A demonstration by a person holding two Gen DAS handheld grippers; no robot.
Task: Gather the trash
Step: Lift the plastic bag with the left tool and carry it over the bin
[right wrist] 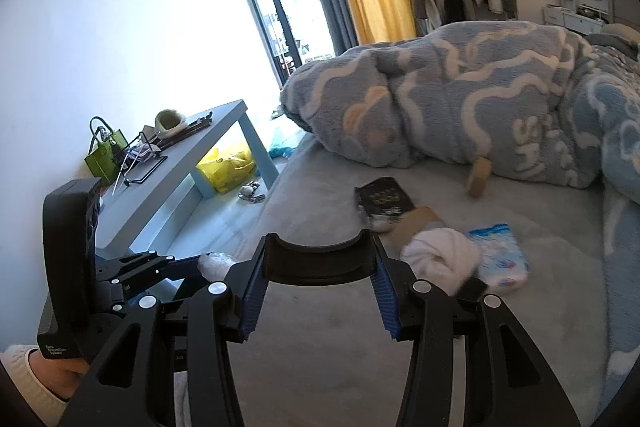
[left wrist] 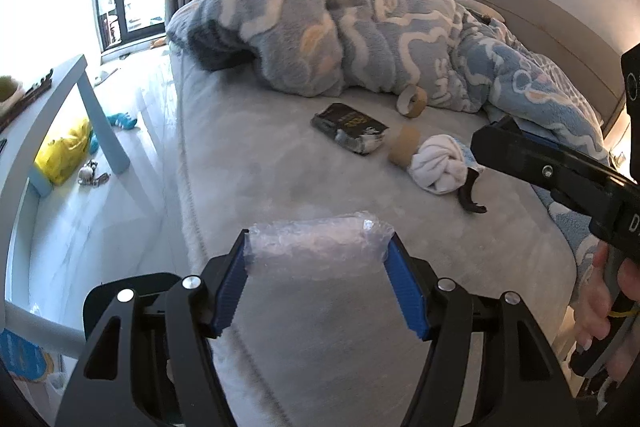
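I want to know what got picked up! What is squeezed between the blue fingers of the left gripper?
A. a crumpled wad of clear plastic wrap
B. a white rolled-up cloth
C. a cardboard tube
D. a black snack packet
A: in the left wrist view the left gripper has a crumpled wad of clear plastic wrap pinched between its blue pads.

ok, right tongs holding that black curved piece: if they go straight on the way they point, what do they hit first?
Probably the brown cardboard tube and the white balled cloth just beyond the right tongs, with the black snack packet behind. Depth is unclear, so they may meet the grey bed sheet first.
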